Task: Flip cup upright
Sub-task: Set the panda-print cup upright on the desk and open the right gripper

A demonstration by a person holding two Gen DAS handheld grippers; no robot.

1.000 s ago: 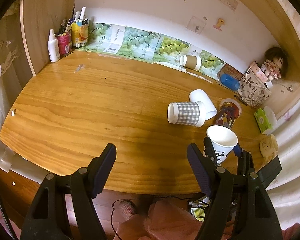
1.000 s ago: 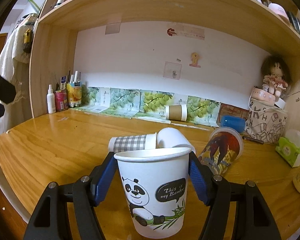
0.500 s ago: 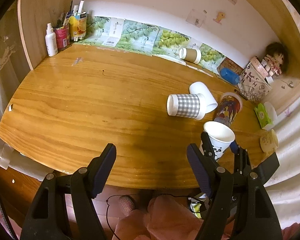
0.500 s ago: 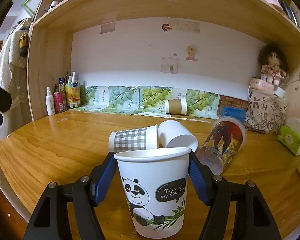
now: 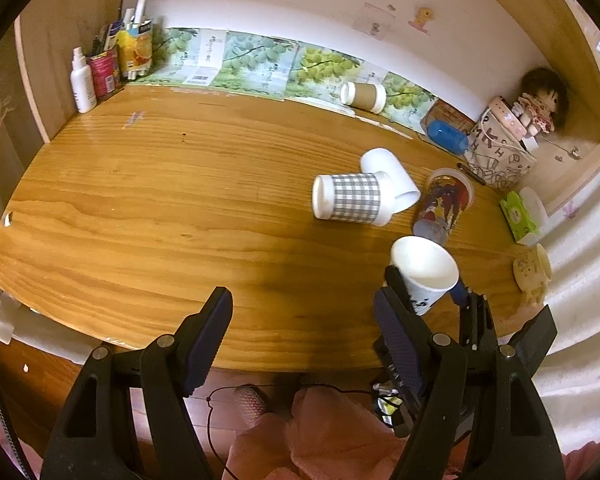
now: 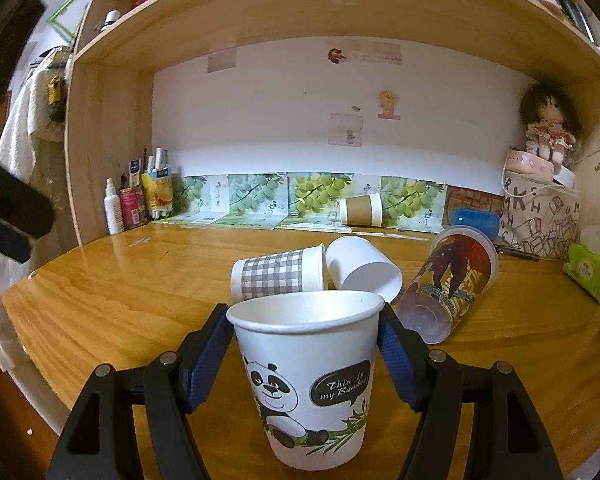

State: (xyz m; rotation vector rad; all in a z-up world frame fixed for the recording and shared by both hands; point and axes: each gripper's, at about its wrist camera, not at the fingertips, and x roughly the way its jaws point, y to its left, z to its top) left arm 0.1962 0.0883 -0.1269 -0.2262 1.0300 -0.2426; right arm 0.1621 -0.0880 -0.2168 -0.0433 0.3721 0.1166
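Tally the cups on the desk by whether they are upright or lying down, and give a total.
Upright: 1, the panda cup, mouth up between the right claw pads.
Lying down: 4, the checked cup, white cup, printed plastic cup, brown cup.
Total: 5

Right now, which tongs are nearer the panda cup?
Right. The right tongs are closed on the panda cup, one finger at each side below its rim. The left tongs hang open over the desk's near edge, left of the cup.
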